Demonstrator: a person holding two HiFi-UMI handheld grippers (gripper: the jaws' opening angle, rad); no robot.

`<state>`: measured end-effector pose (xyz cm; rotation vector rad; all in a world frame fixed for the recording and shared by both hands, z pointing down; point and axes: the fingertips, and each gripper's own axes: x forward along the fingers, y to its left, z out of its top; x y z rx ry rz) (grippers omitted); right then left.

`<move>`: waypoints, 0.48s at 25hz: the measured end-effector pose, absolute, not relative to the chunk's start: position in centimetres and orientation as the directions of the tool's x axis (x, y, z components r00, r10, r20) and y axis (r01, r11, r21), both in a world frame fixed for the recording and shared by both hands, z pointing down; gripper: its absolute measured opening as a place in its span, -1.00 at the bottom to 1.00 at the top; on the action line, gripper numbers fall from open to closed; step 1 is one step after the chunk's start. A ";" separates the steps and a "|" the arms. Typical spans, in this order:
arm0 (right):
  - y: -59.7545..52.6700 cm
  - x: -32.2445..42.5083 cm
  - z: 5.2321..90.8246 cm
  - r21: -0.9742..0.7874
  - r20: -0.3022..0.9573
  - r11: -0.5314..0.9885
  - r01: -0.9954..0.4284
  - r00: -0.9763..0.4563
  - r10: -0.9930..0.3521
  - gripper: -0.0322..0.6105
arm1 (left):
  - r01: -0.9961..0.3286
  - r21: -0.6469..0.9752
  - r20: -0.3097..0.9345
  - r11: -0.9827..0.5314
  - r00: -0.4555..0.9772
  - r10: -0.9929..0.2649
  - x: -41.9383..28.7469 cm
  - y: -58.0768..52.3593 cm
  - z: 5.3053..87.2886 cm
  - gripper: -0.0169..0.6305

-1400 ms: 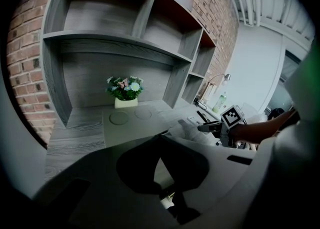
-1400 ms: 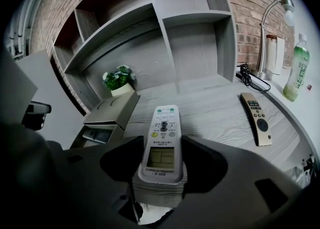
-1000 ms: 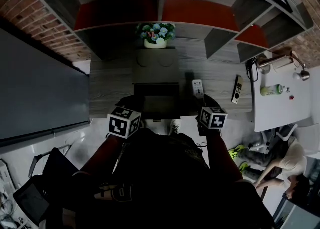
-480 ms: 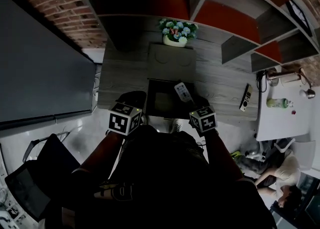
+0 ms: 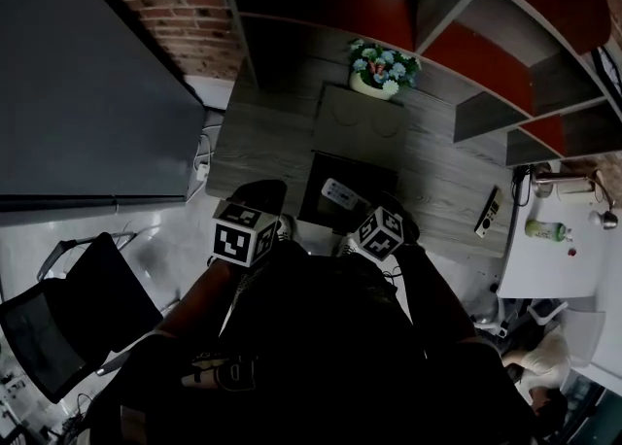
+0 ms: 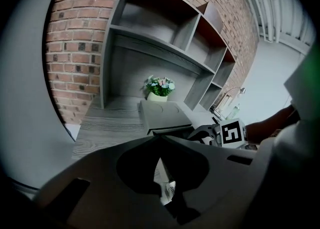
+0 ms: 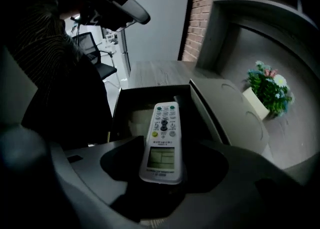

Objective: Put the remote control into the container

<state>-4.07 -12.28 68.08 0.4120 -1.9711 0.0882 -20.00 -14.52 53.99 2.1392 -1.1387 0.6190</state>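
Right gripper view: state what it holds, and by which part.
The right gripper holds the white rectangular remote control by its lower, display end; the button end projects over the dark open container.

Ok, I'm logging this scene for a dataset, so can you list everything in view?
remote control: one, white, held above the open container
container: one, dark, open, at the desk's near edge
lid: one, grey, on the desk behind the container
flower pot: one, white with blue and pink flowers, at the back of the desk
second remote: one, pale, at the desk's right end
bottle: one, green, on the white side table
office chair: one, black, on the floor at left
desk: one, grey wood
shelf unit: one, grey with red backs, above the desk
left gripper: shut, empty
right gripper: shut on the remote control
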 end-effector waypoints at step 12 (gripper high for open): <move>-13.9 -4.0 69.0 0.258 0.911 0.948 -0.187 -0.280 -0.303 -0.17 | -0.879 0.297 0.656 -0.373 0.471 -0.590 -21.7 -13.9 53.8 -0.93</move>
